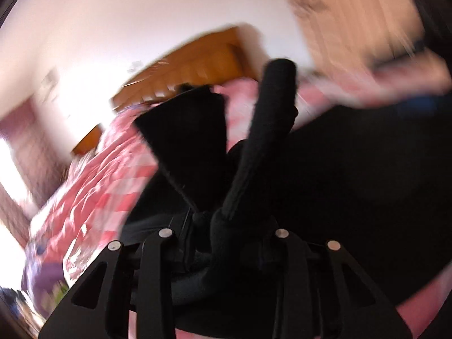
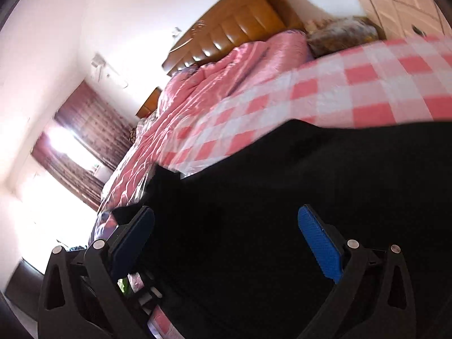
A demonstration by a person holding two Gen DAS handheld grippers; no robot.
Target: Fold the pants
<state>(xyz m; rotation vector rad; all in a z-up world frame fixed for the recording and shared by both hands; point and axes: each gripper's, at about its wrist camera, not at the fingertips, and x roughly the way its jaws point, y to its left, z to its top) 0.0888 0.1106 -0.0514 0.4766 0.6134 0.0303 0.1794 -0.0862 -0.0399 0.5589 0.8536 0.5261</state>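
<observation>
Black pants (image 2: pixel 310 197) lie on a pink-and-white checked sheet (image 2: pixel 325 90) on a bed. In the left wrist view, which is blurred, my left gripper (image 1: pixel 223 226) is shut on bunched black pants fabric (image 1: pixel 262 130), which sticks up and out from between the jaws. The rest of the pants spreads to the right (image 1: pixel 353 183). In the right wrist view my right gripper (image 2: pixel 226 226) is open, its blue pads (image 2: pixel 319 240) wide apart just over the black fabric, holding nothing.
A pink quilt (image 2: pixel 226 70) is heaped toward the brown padded headboard (image 2: pixel 240 19). A patterned pillow (image 2: pixel 341 35) lies beside it. A curtained bright window (image 2: pixel 73 147) is on the left. A pale wardrobe (image 2: pixel 395 2) stands at the right.
</observation>
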